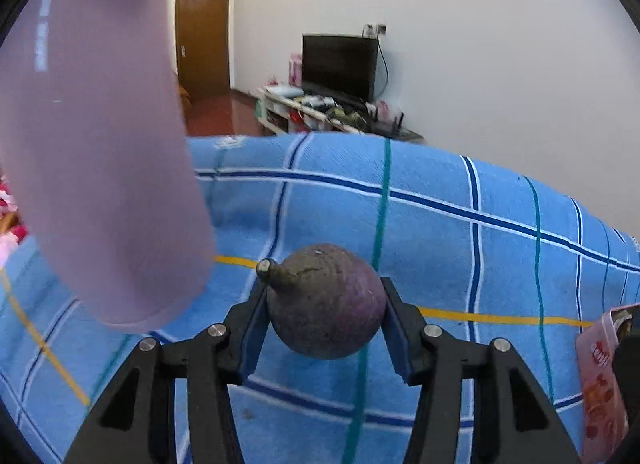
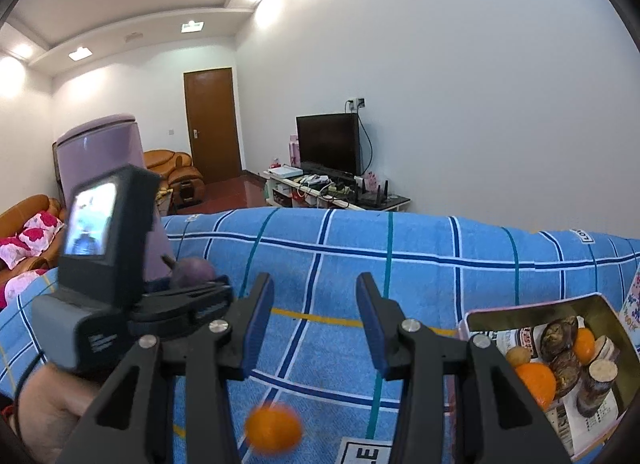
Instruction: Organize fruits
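My left gripper (image 1: 325, 302) is shut on a round dark purple fruit with a short stem (image 1: 326, 302) and holds it above the blue checked cloth (image 1: 440, 232). The same fruit (image 2: 192, 271) and the left gripper's body show in the right wrist view at the left. My right gripper (image 2: 316, 324) is open and empty above the cloth. A blurred orange (image 2: 273, 432) is below it, between the fingers. A tin box (image 2: 600, 306) at the right holds oranges, dark fruits and cut pieces.
A tall pale purple container (image 1: 96, 167) stands on the cloth at the left, close to the left gripper. The tin's pink side (image 1: 600, 376) shows at the right edge. Sofas, a door and a TV stand are behind the table.
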Action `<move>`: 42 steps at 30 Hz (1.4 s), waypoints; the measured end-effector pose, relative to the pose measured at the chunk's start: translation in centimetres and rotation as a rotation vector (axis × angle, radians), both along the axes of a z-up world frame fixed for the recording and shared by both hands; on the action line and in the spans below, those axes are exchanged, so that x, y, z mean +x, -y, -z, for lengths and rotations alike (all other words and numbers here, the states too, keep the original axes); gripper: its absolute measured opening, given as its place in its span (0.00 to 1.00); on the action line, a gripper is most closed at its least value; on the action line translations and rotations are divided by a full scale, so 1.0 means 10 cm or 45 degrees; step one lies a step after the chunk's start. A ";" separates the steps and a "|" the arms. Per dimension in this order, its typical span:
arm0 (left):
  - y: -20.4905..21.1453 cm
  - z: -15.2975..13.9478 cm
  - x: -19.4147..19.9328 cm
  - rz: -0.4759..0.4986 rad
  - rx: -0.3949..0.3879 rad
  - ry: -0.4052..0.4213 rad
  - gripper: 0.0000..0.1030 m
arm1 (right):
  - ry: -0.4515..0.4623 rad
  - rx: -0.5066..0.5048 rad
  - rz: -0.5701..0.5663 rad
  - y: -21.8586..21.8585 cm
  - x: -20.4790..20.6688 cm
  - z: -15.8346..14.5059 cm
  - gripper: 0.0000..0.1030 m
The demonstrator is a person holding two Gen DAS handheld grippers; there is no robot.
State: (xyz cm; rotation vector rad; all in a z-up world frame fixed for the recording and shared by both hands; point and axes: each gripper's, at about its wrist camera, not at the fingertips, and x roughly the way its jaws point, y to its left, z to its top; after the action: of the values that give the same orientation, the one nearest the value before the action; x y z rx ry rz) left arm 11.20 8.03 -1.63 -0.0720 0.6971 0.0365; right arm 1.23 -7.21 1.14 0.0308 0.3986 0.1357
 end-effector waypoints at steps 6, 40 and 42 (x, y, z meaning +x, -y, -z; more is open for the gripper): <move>-0.15 -0.04 -0.31 -0.035 0.044 0.035 0.52 | -0.045 0.266 0.019 0.43 0.05 0.00 0.58; 0.18 -0.14 -1.16 0.215 0.012 0.105 0.52 | -0.709 0.002 -0.009 0.70 -1.19 0.59 0.93; 0.19 -0.13 -1.16 0.215 0.012 0.106 0.52 | -0.711 0.036 0.004 0.73 -1.17 0.60 0.98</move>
State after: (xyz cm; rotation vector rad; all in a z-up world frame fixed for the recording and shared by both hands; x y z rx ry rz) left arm -0.44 6.14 -0.29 -0.0052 0.6175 -0.1244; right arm -10.42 -14.52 -4.83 0.0980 0.9544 0.1283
